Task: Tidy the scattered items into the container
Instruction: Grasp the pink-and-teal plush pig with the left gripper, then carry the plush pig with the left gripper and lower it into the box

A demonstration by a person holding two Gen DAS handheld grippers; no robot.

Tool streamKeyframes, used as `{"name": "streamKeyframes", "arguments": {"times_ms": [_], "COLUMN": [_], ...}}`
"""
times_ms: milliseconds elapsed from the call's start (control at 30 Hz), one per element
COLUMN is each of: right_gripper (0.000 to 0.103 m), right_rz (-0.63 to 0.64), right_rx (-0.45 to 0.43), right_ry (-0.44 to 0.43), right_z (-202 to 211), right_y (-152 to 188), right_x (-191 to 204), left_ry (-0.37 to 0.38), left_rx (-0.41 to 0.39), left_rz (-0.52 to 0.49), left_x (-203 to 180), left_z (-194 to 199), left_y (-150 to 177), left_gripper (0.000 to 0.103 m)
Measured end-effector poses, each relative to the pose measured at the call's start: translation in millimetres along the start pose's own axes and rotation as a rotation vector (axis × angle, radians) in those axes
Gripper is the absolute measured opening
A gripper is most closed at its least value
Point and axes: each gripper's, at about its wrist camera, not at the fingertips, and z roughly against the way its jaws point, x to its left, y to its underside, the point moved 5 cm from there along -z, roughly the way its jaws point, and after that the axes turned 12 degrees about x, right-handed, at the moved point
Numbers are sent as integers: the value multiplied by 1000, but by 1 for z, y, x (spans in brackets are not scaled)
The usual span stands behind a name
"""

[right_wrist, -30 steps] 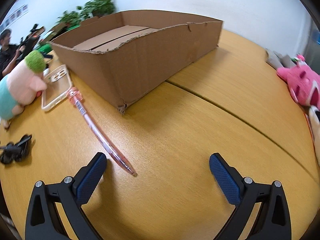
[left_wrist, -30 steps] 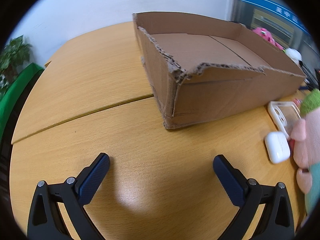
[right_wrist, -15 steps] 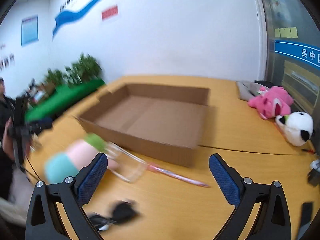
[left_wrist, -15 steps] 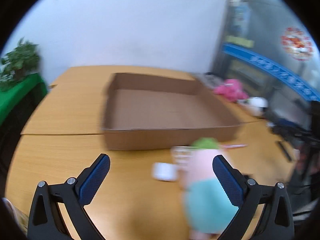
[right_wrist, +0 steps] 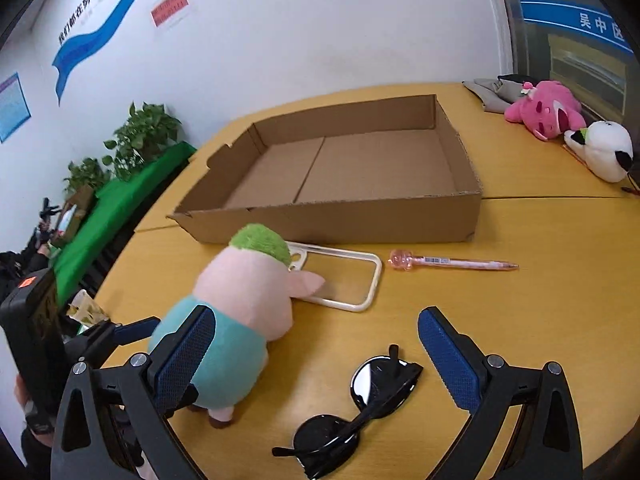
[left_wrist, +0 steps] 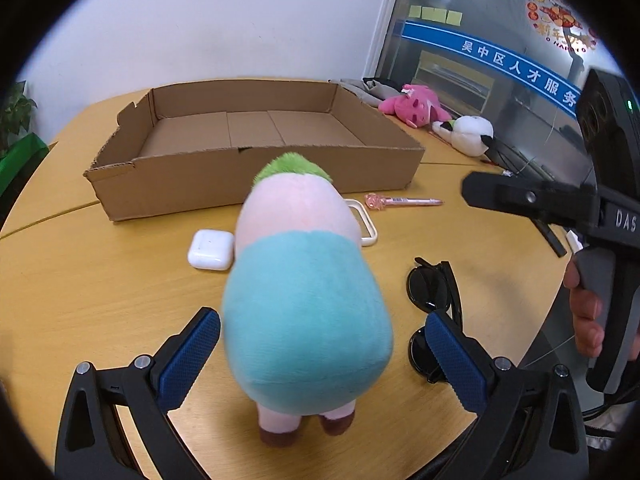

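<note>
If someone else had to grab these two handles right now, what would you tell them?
Left gripper: open, straddling the pink-and-teal plush pig, not squeezing.
Right gripper: open, above the black sunglasses.
The brown cardboard box holds nothing.
Done: nothing packed.
Left on the table: pig, sunglasses, white earbud case, clear phone case, pink pen.

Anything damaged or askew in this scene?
Yes. The cardboard box has a ragged, torn top edge at its near left corner. The plush pig is tipped forward, snout resting on the clear phone case. Nothing spilled.
</note>
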Motion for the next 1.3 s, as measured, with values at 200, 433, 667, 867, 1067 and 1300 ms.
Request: {"name": "streamKeyframes", "arguments": {"times_ms": [200, 433, 667, 867, 1067, 1300], "right_gripper": [103, 103, 103, 102, 91, 77], "right_rz": [51, 111, 134, 176, 209, 267], "right_rx": [24, 119, 201, 241, 243, 221], "right_ry": [-9, -81, -169, -200, -247, -277], "right_z": [-13, -60, -107, -122, -124, -111], "right_y": [-11, -16, -25, -24, -19, -19], "right_x": [9, 30, 52, 72, 80, 84], "left_ry": [-30, -108, -86, -79, -68, -91], "left_rx": [-9, 9, 16, 18, 3, -11], "left_rz": [75, 149, 232, 220, 233, 226], "left_x": [2, 8, 23, 19, 19, 10], "left_z": [-2, -7, -7, -5, -2, 5], "left_y": [0, 8, 13, 16, 23, 22], "left_gripper": [101, 93, 85, 79, 76, 70]}}
